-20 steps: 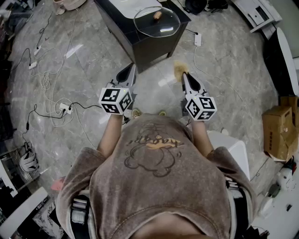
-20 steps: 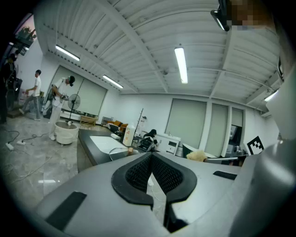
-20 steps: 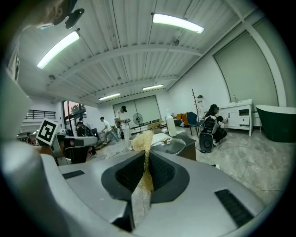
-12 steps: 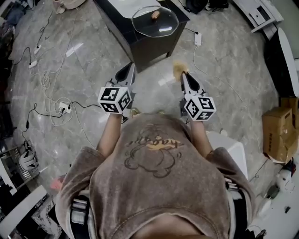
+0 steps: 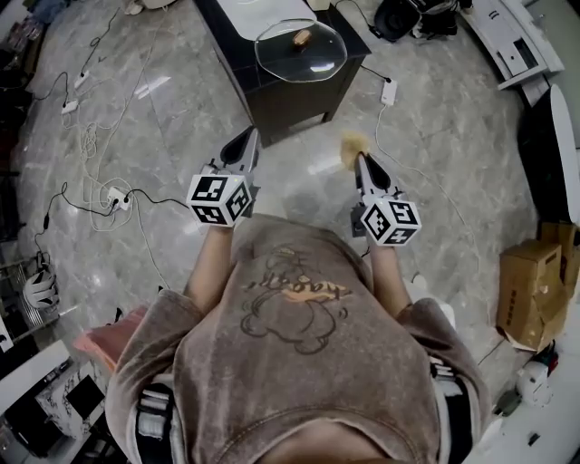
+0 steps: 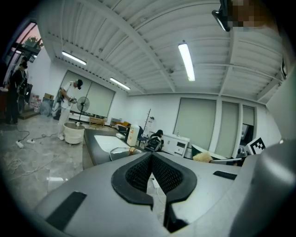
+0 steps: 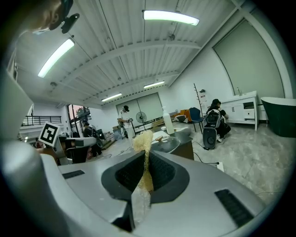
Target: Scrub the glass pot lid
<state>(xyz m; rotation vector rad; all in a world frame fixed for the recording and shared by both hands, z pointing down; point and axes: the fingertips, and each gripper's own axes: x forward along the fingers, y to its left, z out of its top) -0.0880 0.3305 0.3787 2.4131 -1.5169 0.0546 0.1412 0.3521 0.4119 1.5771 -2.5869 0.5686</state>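
Note:
The glass pot lid [image 5: 302, 49] with a wooden knob lies on the corner of a dark low table [image 5: 279, 92], ahead of both grippers; it also shows as the lid [image 6: 121, 152] and the lid [image 7: 165, 144] in the gripper views. My right gripper [image 5: 358, 158] is shut on a tan fibrous scrubber [image 5: 352, 146], whose tuft [image 7: 143, 140] sticks up between the jaws. My left gripper [image 5: 248, 138] is shut with nothing in it [image 6: 151, 157]. Both are held in the air, short of the table.
Cables and a power strip [image 5: 119, 201] lie on the marble floor at the left. A cardboard box [image 5: 533, 288] stands at the right. A white sink basin [image 5: 258, 15] is set in the table behind the lid. People stand far off [image 6: 67, 102].
The view has shifted a little; the table and lid sit slightly higher in the picture. Both grippers keep their pose and stay shut, the right one still on the scrubber.

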